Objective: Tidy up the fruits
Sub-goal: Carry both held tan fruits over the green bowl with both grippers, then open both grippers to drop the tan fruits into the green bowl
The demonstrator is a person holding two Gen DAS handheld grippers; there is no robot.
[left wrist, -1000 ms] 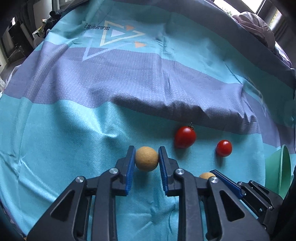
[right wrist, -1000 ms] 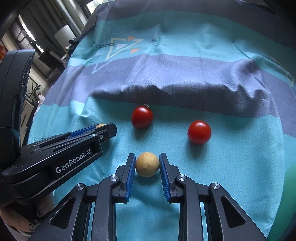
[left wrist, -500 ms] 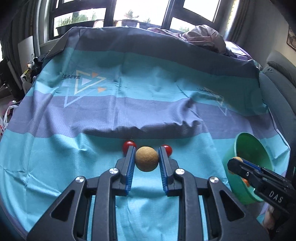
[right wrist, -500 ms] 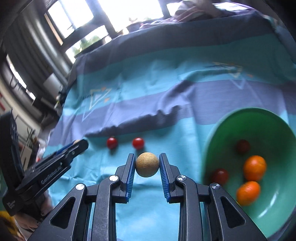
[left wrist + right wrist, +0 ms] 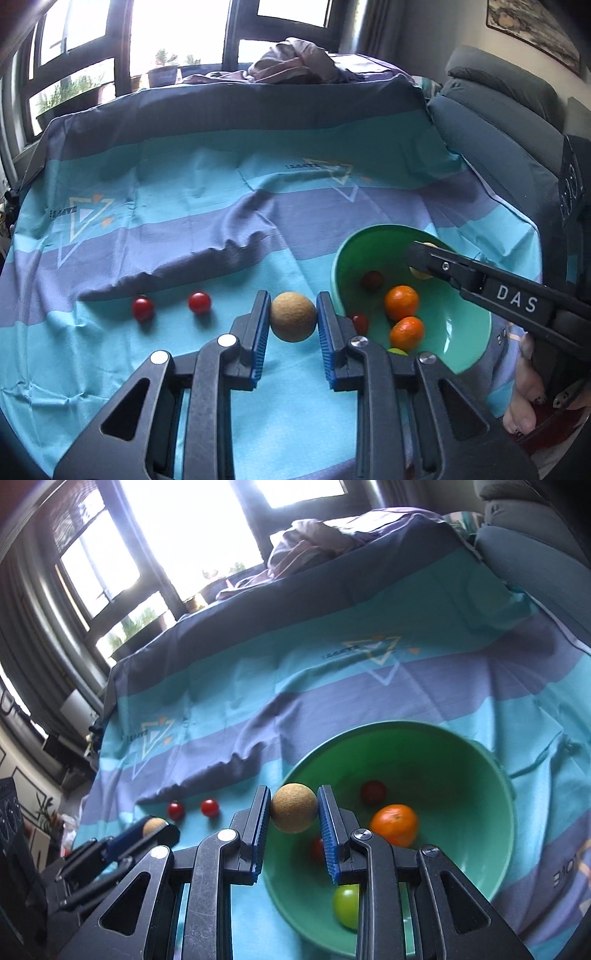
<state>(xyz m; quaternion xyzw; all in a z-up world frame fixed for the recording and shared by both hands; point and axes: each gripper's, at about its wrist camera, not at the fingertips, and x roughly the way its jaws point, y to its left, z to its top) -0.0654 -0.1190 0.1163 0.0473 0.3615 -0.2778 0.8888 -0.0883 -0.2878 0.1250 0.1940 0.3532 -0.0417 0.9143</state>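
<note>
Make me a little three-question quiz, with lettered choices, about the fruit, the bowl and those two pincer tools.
1. Where do the two loose red tomatoes lie?
A. in the bowl
B. on the striped cloth
C. on the sofa

2. What colour is the bowl?
A. green
B. white
C. red

3. What is the left gripper doing?
A. standing open and bare
B. clamping a tan round fruit
C. clamping an orange

Answers:
1 B, both sit on the cloth left of the bowl.
2 A, its wall and rim are green.
3 B, the blue pads press the fruit's two sides; the right gripper clamps another.
</note>
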